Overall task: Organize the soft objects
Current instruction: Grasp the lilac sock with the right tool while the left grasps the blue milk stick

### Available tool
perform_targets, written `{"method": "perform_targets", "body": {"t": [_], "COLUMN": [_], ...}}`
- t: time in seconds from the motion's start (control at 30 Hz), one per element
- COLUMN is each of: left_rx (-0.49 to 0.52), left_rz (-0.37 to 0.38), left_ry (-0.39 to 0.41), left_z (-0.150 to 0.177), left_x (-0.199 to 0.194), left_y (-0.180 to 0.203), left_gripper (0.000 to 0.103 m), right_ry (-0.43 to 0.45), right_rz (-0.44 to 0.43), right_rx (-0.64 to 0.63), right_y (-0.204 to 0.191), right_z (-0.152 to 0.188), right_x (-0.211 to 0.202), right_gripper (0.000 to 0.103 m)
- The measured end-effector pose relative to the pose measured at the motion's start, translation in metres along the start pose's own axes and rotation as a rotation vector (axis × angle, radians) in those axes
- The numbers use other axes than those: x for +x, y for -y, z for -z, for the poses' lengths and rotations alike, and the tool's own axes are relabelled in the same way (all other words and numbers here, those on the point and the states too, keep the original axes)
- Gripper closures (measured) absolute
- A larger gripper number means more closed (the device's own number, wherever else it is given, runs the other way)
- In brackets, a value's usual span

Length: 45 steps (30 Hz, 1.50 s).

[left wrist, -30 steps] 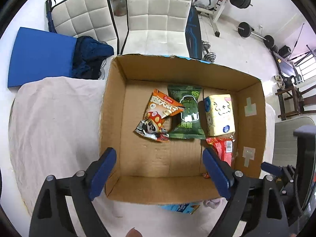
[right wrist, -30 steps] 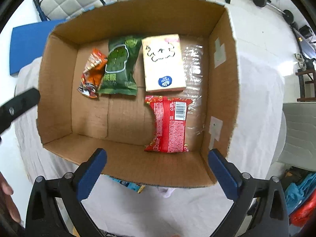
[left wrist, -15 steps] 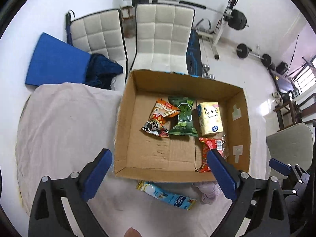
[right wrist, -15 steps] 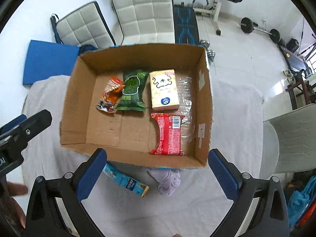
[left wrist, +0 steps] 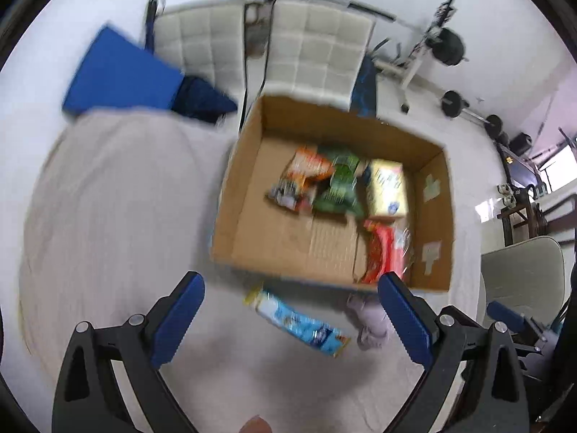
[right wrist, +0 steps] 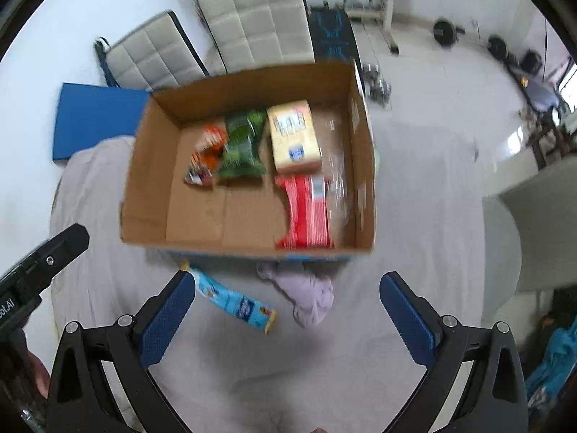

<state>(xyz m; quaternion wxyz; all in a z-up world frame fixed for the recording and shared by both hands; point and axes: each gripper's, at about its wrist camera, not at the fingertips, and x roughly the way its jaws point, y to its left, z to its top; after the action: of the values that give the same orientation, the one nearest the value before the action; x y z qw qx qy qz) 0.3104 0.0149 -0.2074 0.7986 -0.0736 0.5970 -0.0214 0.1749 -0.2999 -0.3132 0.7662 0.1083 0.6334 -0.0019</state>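
The lilac cloth [right wrist: 306,297] is seen crumpled on the table cover, just beside the cardboard box's [right wrist: 249,241] near wall, with a blue packet [right wrist: 234,301] near it. It is judged light and limp, best pinched at its bunched middle. Both the left gripper [left wrist: 290,315] and the right gripper [right wrist: 285,310] are held spread wide, with nothing between the fingers.

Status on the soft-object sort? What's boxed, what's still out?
Done: four packs lie in the cardboard box: orange snack bag, green bag, yellow tissue pack, red packet.
In hand: nothing; left gripper and right gripper are both open.
Left: light-blue packet and lilac cloth, on the sheet in front of the box.
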Motion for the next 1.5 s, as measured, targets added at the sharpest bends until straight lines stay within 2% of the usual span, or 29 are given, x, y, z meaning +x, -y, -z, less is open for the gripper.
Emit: {"method": "perform_targets", "body": {"t": [0.2, 0.43, 0.5, 0.6, 0.63, 0.7, 0.73, 0.8, 0.83, 0.87, 0.93, 1.03, 1.1, 1.13, 1.23, 1.3, 1.5], "left_rx": [-0.14, -0.338, -0.369, -0.397, -0.4, -0.398, -0.393, -0.347, -0.327, -0.287, -0.225, -0.138, -0.06, -0.011, 0.053, 0.069, 0.1], "left_rz": [-0.009, 0.098, 0.111, 0.092, 0.077, 0.06, 0.038, 0.014, 0.001, -0.017, -0.019, -0.027, -0.065, -0.088, -0.111, -0.117, -0.123], "left_ry": [-0.194, -0.421, -0.448, -0.487, -0.491, -0.483, -0.464, -0.431, -0.425, -0.418, -0.413, -0.403, -0.384, -0.365, -0.344, -0.334, -0.282], "left_z": [0.035, 0.072, 0.077, 0.084, 0.085, 0.087, 0.088, 0.089, 0.089, 0.09, 0.093, 0.095, 0.098, 0.101, 0.109, 0.115, 0.124], "left_x": [0.077, 0.155, 0.169, 0.194, 0.199, 0.206, 0.207, 0.208, 0.208, 0.208, 0.207, 0.203, 0.198, 0.194, 0.188, 0.184, 0.165], "left_y": [-0.025, -0.034, -0.032, -0.026, -0.025, -0.023, -0.022, -0.017, -0.016, -0.013, -0.011, -0.008, -0.002, 0.001, 0.008, 0.01, 0.02], "left_gripper": [0.004, 0.004, 0.005, 0.005, 0.006, 0.015, 0.029, 0.042, 0.056, 0.063, 0.066, 0.073, 0.076, 0.077, 0.08, 0.081, 0.082], "right_ry": [-0.113, -0.179, -0.186, -0.194, -0.194, -0.193, -0.193, -0.199, -0.203, -0.207, -0.218, -0.228, -0.238, -0.242, -0.238, -0.232, -0.229], "right_rz": [-0.023, 0.017, 0.016, 0.027, 0.026, 0.033, 0.036, 0.039, 0.039, 0.033, 0.016, 0.013, 0.017, 0.026, 0.039, 0.05, 0.004], "right_rx": [0.052, 0.032, 0.031, 0.026, 0.024, 0.016, 0.01, 0.003, 0.001, 0.0, -0.01, -0.033, -0.046, -0.057, -0.076, -0.083, -0.066], "right_y": [0.02, 0.027, 0.028, 0.029, 0.029, 0.028, 0.027, 0.026, 0.024, 0.022, 0.02, 0.017, 0.015, 0.013, 0.009, 0.004, 0.002], "right_z": [0.024, 0.043, 0.046, 0.049, 0.05, 0.05, 0.049, 0.047, 0.046, 0.043, 0.041, 0.041, 0.041, 0.042, 0.046, 0.051, 0.069], "right_x": [0.061, 0.11, 0.118, 0.127, 0.13, 0.136, 0.14, 0.146, 0.15, 0.155, 0.165, 0.178, 0.185, 0.188, 0.19, 0.188, 0.171], "right_gripper": [0.0, 0.0, 0.0, 0.0, 0.0, 0.001, 0.004, 0.01, 0.015, 0.024, 0.031, 0.034, 0.043, 0.057, 0.067, 0.07, 0.072]}}
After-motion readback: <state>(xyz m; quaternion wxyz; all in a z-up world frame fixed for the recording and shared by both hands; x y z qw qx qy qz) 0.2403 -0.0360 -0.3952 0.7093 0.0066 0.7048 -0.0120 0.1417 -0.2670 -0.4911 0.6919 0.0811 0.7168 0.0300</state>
